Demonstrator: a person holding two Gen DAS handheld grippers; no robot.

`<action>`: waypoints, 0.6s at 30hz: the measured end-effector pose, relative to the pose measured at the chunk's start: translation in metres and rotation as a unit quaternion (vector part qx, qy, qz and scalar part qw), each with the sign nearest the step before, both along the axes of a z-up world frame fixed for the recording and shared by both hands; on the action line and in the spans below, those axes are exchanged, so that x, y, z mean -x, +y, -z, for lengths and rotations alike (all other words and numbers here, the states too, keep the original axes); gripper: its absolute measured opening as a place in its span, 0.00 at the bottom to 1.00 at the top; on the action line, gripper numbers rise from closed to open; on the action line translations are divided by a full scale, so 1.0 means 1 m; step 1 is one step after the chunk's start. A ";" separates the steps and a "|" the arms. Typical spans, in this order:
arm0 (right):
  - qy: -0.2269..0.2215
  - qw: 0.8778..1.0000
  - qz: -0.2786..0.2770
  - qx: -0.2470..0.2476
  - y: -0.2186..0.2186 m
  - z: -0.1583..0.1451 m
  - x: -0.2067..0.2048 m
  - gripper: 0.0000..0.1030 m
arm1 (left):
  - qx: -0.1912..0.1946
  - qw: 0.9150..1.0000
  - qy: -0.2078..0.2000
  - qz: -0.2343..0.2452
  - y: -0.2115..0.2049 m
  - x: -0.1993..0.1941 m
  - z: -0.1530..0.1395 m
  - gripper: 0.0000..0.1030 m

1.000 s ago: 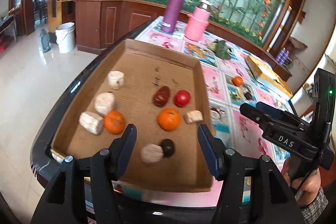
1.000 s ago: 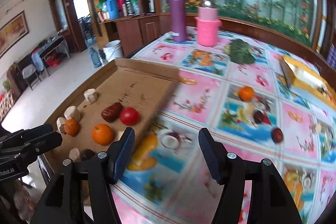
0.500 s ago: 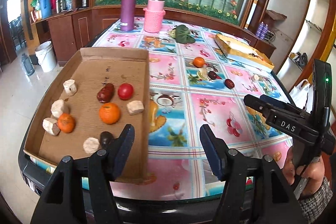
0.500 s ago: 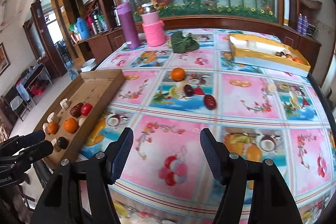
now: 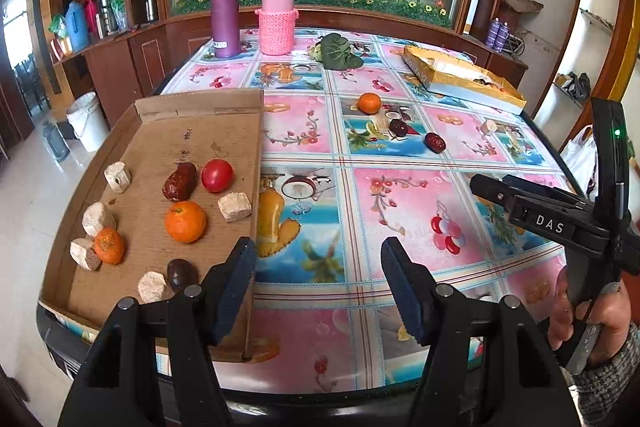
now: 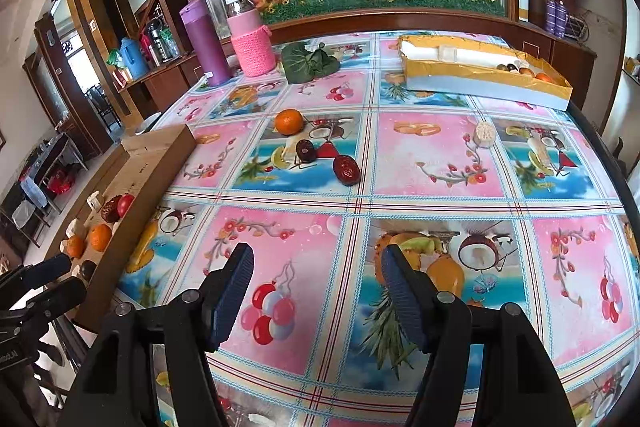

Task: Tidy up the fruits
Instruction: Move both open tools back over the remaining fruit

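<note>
A cardboard tray on the table's left holds two oranges, a tomato, a red date, a dark fruit and several pale chunks. On the tablecloth lie an orange, a dark fruit, a red date and a pale chunk. My left gripper is open and empty above the table's near edge, beside the tray's right wall. My right gripper is open and empty over the near middle of the table; it also shows in the left wrist view.
A yellow box with a few fruits stands at the back right. A purple flask, a pink-sleeved bottle and a green leaf stand at the back. The tray also shows in the right wrist view.
Both grippers have swung right, away from the tray and toward the table's middle. Both stay open and empty. No fruit has moved.
</note>
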State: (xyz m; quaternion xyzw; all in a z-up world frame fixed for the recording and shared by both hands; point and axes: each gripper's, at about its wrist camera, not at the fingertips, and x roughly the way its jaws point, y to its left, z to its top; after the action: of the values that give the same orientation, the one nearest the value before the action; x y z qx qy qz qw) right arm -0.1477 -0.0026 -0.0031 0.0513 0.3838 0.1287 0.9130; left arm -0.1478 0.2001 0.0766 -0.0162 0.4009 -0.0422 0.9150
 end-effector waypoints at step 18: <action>0.020 1.000 0.004 0.002 0.000 0.012 -0.010 0.70 | -0.084 0.996 -0.020 -0.016 -0.010 -0.006 0.004 0.63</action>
State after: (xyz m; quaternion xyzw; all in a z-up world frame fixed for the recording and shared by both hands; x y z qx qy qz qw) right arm -0.1377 -0.0029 -0.0149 0.0539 0.4021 0.1233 0.9056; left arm -0.1416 0.1898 0.0726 0.0551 0.3843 0.0062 0.9216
